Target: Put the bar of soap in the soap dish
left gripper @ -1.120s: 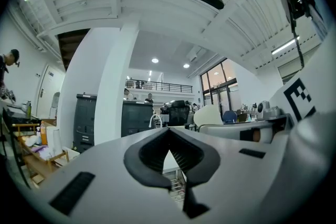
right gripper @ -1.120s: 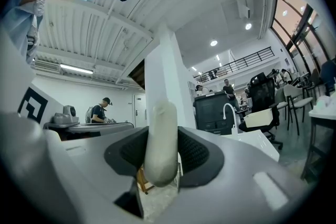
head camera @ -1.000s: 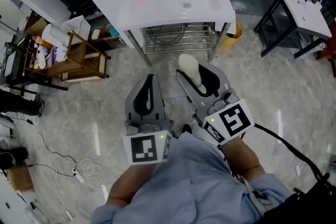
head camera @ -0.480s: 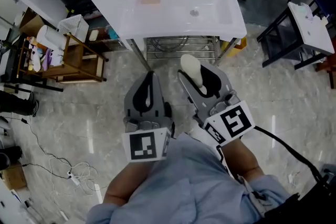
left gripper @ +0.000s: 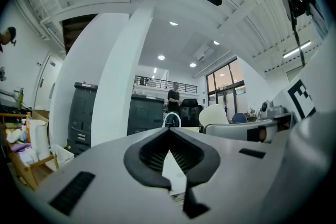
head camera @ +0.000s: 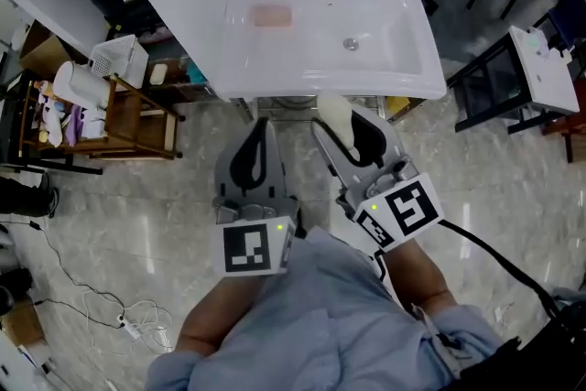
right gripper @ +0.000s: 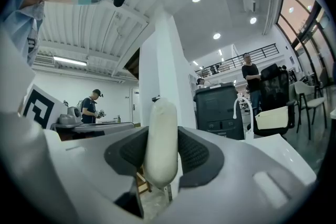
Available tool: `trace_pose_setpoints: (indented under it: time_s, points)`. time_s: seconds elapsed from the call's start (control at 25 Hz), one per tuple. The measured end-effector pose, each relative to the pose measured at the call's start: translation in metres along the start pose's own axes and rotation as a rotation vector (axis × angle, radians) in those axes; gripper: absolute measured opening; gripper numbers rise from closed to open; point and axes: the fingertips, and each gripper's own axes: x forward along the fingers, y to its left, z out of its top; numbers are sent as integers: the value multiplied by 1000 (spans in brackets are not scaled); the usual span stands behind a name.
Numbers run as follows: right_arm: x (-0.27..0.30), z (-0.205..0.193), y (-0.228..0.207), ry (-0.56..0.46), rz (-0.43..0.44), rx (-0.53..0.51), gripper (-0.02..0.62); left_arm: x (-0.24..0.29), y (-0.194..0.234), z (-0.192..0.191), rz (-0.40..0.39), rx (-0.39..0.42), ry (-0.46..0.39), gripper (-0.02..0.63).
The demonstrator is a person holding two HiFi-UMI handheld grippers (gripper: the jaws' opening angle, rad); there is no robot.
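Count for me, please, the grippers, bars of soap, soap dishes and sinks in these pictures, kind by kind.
Grippers: 2 (left gripper, right gripper)
Bar of soap: 1
Soap dish: 1
Sink: 1
Total: 5

White sink (head camera: 311,80), wooden shelf (head camera: 137,116), floor cables (head camera: 139,320)

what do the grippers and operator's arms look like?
Grey shells on left claw and right claw, black ribbed pads, each with a white cube bearing a black square marker and a green light. A black cable trails from the right one. Operator wears a light blue shirt.
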Motion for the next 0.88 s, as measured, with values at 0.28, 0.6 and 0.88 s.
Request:
trace_pose_setpoints:
  time_s: [0.28,0.6,0.88]
  points:
    - [45,7,-12,10,-18,-27,152,36,34,5,-10,-26,-23,5]
    - [69,5,-36,22,-42,-15,152,68,39,-7,-57,-27,28,5]
    - [98,-1,-80,19,-46,7,152,121,44,-18,-57,-10,54,5]
